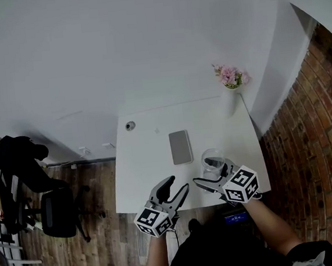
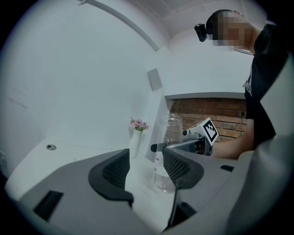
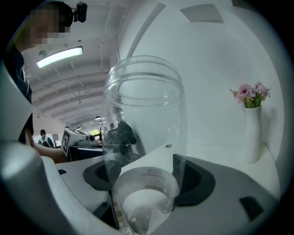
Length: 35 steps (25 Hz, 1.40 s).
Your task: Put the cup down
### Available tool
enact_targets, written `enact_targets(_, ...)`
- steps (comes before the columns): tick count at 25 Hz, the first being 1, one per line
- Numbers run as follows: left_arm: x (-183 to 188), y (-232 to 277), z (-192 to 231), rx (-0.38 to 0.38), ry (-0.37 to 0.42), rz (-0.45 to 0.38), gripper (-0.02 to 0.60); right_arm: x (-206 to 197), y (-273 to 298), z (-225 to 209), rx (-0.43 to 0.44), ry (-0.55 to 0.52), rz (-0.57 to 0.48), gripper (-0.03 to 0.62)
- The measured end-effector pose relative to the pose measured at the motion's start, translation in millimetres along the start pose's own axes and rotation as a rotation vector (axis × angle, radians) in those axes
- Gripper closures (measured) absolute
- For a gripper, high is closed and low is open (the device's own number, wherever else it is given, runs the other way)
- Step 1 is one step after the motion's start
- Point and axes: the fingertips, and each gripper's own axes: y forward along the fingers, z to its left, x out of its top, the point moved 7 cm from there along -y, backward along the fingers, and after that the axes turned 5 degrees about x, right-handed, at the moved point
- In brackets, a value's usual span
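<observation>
Both jaws of the right tool (image 3: 144, 178) clamp the cup (image 3: 143, 110); left tool (image 2: 146, 169) gapes empty.

I'm in an office. My white desk (image 1: 149, 166) stands by a brick wall (image 1: 313, 144), an office chair (image 1: 57, 213) beside it.

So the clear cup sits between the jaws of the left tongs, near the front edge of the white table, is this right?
Not quite: the clear cup is between the jaws of the right tongs, not the left, gripped at its sides, as the right gripper view shows. The left tongs are open and empty. The cup is indeed near the white table's front edge.
</observation>
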Motion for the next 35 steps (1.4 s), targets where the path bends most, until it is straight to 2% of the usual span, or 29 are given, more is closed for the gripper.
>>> enact_targets(9,0,1,-3,0.049,-0.004,-0.002,0.345,-1,4,-10,0.039,-0.005,0.005,0.235)
enact_targets(17,11,-2,6,0.068,0.024,0.003,0.345,4,27,-26,0.044,-0.045,0.028,0.235)
enact_targets(28,17,20,40,0.076,0.025,0.031,0.345,17,83,-85,0.007,-0.120,0.041,0.235)
enact_targets(35,13,34,56,0.066,0.007,0.057,0.345,17,124,-118,0.009,-0.127,0.043,0.235)
